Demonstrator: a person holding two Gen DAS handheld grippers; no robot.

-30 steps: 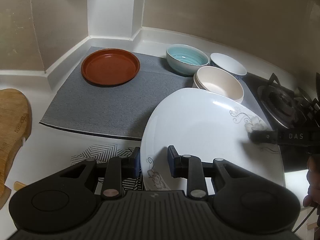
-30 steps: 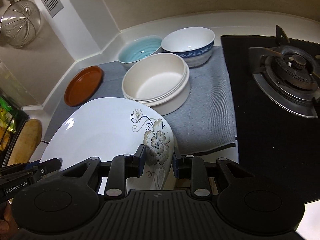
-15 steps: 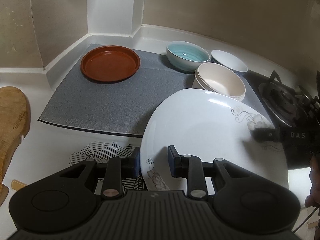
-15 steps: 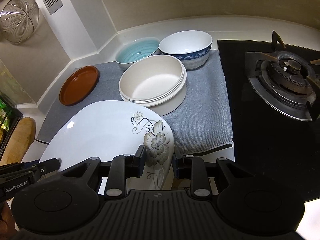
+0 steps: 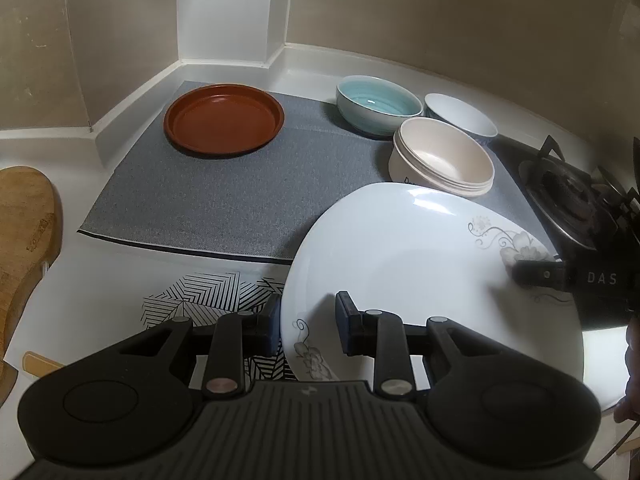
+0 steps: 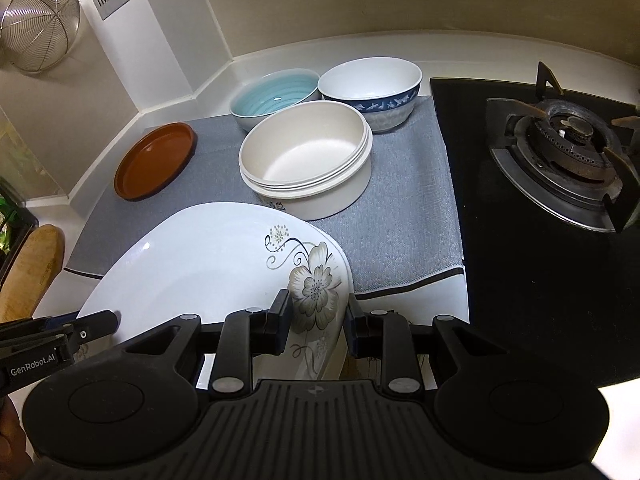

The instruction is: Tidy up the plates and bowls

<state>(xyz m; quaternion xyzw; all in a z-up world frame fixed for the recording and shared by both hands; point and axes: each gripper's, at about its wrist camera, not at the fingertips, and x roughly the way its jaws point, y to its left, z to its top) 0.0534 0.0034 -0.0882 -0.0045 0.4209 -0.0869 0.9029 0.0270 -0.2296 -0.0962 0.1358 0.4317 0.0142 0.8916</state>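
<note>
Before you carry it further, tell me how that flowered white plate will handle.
The white plate looks glazed and glossy, so probably slippery and breakable. It is broad, held only at opposite rims by the left gripper and right gripper, so it may tilt.

Glossy white plate (image 5: 420, 248), matt mat (image 5: 224, 200)

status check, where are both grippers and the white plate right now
Left gripper and right gripper shut on opposite rims of white floral plate. Plate held above counter edge. Cream bowl close behind it.
</note>
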